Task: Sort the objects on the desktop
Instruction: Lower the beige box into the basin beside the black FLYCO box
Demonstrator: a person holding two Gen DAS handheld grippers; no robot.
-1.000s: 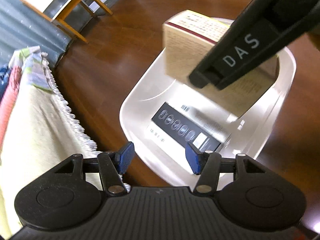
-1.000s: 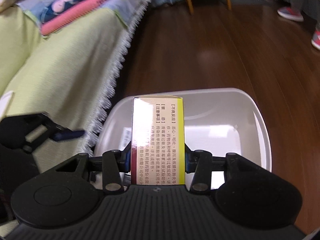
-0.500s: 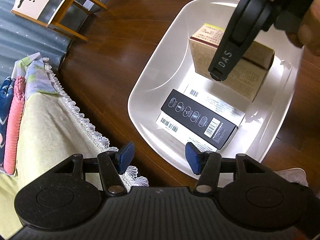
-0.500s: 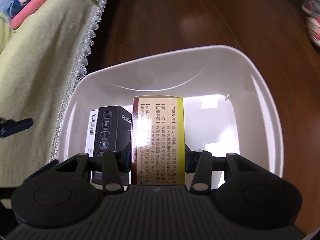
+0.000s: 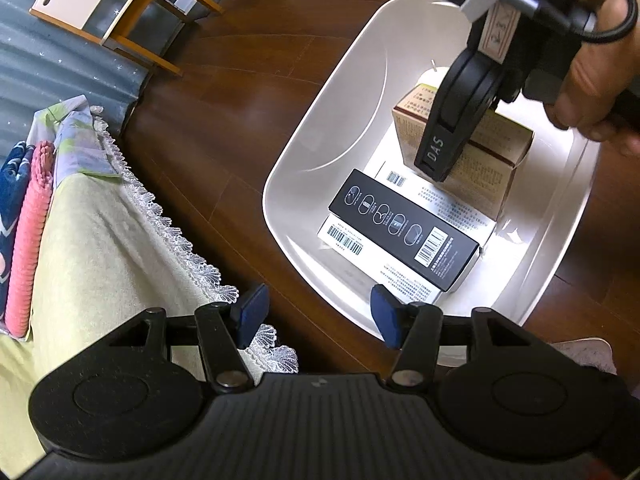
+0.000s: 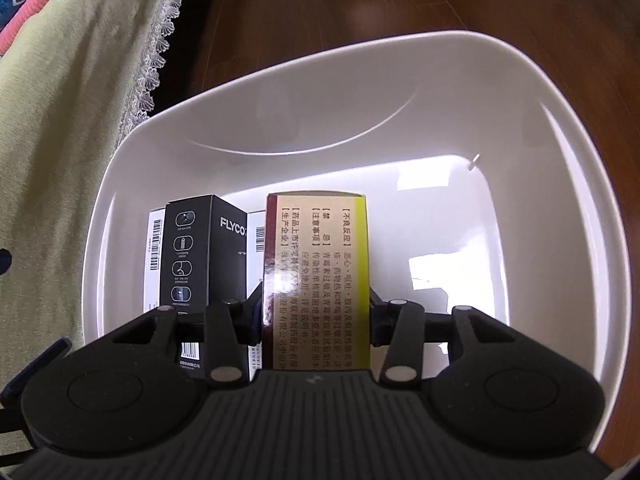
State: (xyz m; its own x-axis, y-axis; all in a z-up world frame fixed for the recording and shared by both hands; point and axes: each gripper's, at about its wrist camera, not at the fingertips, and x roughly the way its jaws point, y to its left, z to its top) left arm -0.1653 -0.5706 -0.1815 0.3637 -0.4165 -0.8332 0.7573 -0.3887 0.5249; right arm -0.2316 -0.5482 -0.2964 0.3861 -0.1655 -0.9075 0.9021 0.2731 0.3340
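Underfoot, dark brown wooden floor (image 5: 224, 128), glossy, with plank seams and soft reflections. Resting on it, a white plastic bin (image 5: 320, 120), rounded at the corners, its near rim just beside the lace-trimmed edge of a pale green cloth (image 5: 100, 248) that covers a low piece of furniture to the left. Folded on that cloth, a pink textile (image 5: 28, 232) next to a dark blue patterned one. Farther off, a wooden chair (image 5: 116, 4) with a white backrest panel, standing against a grey-blue curtain (image 5: 36, 68) dotted with small stars.

Inside the bin, a black box (image 5: 404, 228) printed with icons and a barcode, marked FLYCO in the right wrist view, lying across white boxes (image 5: 344, 240) with barcodes and small print. Beside these, toward the bin's middle, a tan carton (image 6: 320, 264) with a maroon band, a yellow edge and Chinese text.

Right gripper (image 6: 316, 316): clamped on the tan carton, fingers pressed to its two sides, lowered into the bin; held by a hand (image 5: 592, 76). Cannot tell whether the carton's far end touches the bin floor.

Left gripper (image 5: 316, 316): blue pads (image 5: 252, 312) spread apart, nothing between them, poised above the bin's near rim and the floor.
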